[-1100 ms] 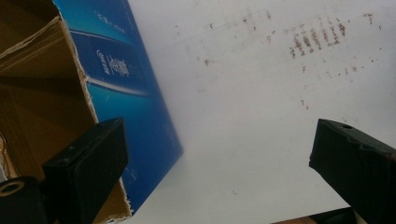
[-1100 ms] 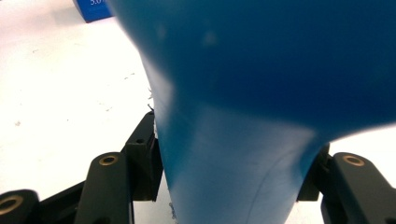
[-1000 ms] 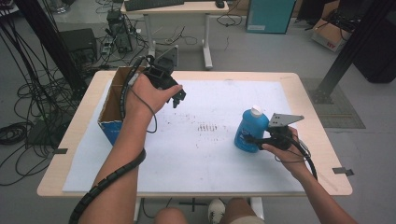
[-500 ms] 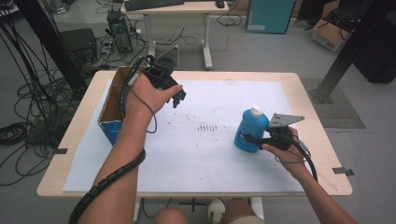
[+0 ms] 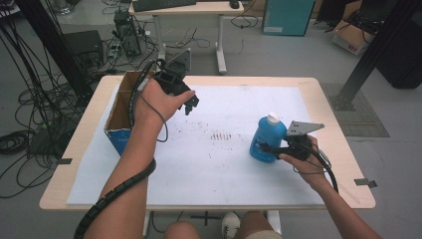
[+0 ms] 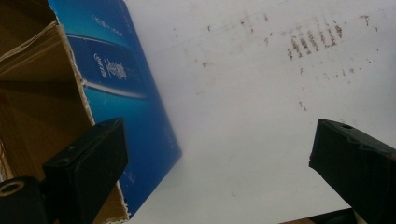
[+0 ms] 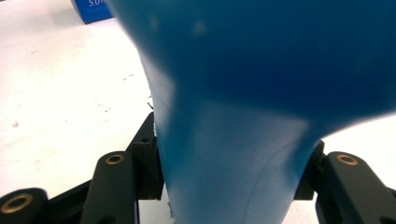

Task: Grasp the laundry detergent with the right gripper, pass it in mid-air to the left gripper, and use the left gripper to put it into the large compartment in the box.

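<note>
The blue bottle (image 5: 266,140) stood upright on the white sheet (image 5: 224,164), over on your right side of the table, with its white cap (image 5: 272,118) on top. Your right gripper (image 5: 268,148) was clamped on the lower part of the bottle from the side. In the right gripper view, the blue bottle (image 7: 243,116) sat tight between the two black jaws, one pressing on each side. The jaws had just been closing on it, and the grip looked firm.

Your left gripper (image 5: 190,104) hung in the air above the sheet, just beside the cardboard box (image 5: 119,117). Its jaws stood wide apart and held nothing. In the left gripper view you could see the box's blue side (image 6: 121,93) and the bare sheet with small brown marks (image 6: 313,39).

Here is what I think could go wrong. The bottle is round and smooth, and it was held low down. If you lifted it fast, the heavy top could tip over and the bottle could slip out. If you squeezed too hard, the soft sides could bend in and stuff could push out at the cap. The box stood well apart from the bottle, so a long carry could make it swing.
</note>
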A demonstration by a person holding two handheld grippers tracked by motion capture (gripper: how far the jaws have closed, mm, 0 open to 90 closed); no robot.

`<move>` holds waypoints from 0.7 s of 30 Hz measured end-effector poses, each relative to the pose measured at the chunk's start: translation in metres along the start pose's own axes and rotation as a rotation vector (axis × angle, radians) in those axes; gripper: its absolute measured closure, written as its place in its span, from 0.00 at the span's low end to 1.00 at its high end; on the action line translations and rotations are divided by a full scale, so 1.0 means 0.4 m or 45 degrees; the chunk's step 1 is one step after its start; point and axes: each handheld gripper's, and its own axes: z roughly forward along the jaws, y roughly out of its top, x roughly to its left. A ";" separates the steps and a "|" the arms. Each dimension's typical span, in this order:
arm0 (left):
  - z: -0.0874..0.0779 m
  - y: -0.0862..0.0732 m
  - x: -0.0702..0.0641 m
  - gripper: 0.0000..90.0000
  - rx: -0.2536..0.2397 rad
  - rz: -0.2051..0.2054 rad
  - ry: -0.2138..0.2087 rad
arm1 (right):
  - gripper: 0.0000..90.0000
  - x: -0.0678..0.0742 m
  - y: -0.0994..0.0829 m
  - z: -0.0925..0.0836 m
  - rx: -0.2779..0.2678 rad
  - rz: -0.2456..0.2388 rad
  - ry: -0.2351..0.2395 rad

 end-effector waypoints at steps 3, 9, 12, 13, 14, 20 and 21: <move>-0.001 0.002 -0.003 0.05 -0.003 -0.006 -0.004 | 0.49 0.000 0.000 0.000 -0.002 0.000 0.000; -0.004 0.004 -0.003 0.05 -0.008 0.000 -0.006 | 0.49 0.000 0.000 0.000 -0.004 -0.001 0.002; -0.003 0.004 -0.004 0.05 -0.013 0.002 -0.015 | 0.49 0.000 -0.001 0.000 -0.004 -0.001 0.002; -0.003 0.004 -0.005 0.05 -0.012 0.002 -0.013 | 0.49 0.000 -0.001 0.000 -0.006 0.002 0.000; -0.002 0.004 -0.006 0.05 -0.014 0.002 -0.012 | 0.49 0.000 -0.001 0.000 -0.006 0.002 0.000; -0.002 0.003 -0.005 0.05 -0.015 0.000 -0.007 | 0.49 0.000 -0.001 0.000 -0.005 -0.001 0.001; -0.002 0.004 -0.005 0.05 -0.013 0.005 -0.008 | 0.49 0.000 -0.001 0.000 -0.006 -0.001 0.001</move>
